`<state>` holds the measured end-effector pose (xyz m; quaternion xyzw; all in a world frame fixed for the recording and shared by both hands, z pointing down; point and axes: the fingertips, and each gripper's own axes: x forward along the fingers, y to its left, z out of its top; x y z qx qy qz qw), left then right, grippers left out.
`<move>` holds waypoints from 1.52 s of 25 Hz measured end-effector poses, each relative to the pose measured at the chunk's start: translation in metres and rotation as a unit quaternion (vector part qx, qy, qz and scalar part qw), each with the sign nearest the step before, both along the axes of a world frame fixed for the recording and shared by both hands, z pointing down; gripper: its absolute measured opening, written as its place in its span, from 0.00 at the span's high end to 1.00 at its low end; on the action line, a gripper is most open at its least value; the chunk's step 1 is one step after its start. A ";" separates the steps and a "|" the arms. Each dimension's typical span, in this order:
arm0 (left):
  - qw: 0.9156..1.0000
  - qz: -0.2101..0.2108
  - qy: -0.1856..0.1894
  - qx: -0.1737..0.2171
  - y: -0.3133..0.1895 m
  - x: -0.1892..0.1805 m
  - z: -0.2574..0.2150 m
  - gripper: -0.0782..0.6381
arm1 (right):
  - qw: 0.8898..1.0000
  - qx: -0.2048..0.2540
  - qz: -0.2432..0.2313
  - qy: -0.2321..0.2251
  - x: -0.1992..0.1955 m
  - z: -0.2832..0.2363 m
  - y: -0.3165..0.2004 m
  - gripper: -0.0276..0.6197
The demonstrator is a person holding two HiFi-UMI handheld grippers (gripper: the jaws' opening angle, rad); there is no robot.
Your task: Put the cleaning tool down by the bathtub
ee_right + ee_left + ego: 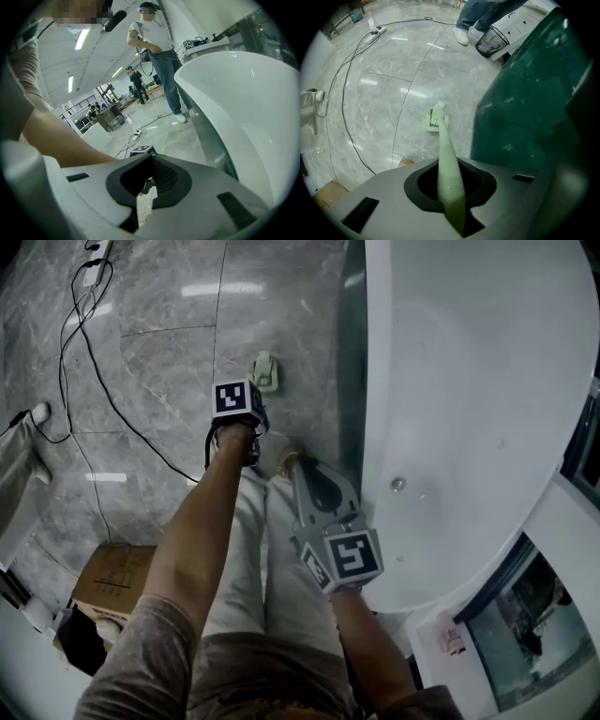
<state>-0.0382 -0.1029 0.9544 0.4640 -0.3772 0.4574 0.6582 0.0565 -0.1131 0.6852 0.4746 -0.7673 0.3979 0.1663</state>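
Observation:
The cleaning tool is a pale green brush (pixel 449 159) with a long handle. Its bristled head (pixel 437 117) is down at the grey marble floor, close beside the bathtub's dark green side (pixel 520 108). My left gripper (pixel 451 190) is shut on the handle. In the head view the brush head (pixel 265 372) shows just beyond the left gripper (pixel 251 420), left of the white bathtub (pixel 469 409). My right gripper (pixel 292 465) hangs nearer to me beside the tub rim, jaws together with nothing in them (pixel 149 180).
A black cable (pixel 103 381) snakes across the floor at the left, leading to a power strip (pixel 375 32). A cardboard box (pixel 112 582) sits at the lower left. A person (pixel 159 56) stands farther along the tub, near a bin (pixel 490 42).

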 end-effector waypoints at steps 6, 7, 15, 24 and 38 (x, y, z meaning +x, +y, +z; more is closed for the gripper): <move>1.000 -0.016 0.007 -0.008 0.009 0.006 0.002 0.81 | 1.000 -0.003 0.005 -0.003 0.001 0.006 -0.007 0.96; 1.000 -0.026 0.008 -0.010 0.011 0.006 0.001 0.81 | 1.000 -0.003 0.005 -0.003 0.000 0.005 -0.007 0.96; 0.999 -0.031 -0.009 -0.001 0.010 0.001 -0.007 0.81 | 1.000 -0.004 0.004 -0.005 -0.002 0.000 -0.001 0.96; 0.999 -0.015 0.006 0.036 0.006 0.010 -0.020 0.63 | 1.000 0.005 -0.001 -0.007 -0.004 -0.009 0.000 0.96; 0.996 -0.001 0.014 0.090 0.006 0.000 -0.088 0.89 | 1.000 0.012 0.001 -0.004 -0.009 -0.047 0.009 0.96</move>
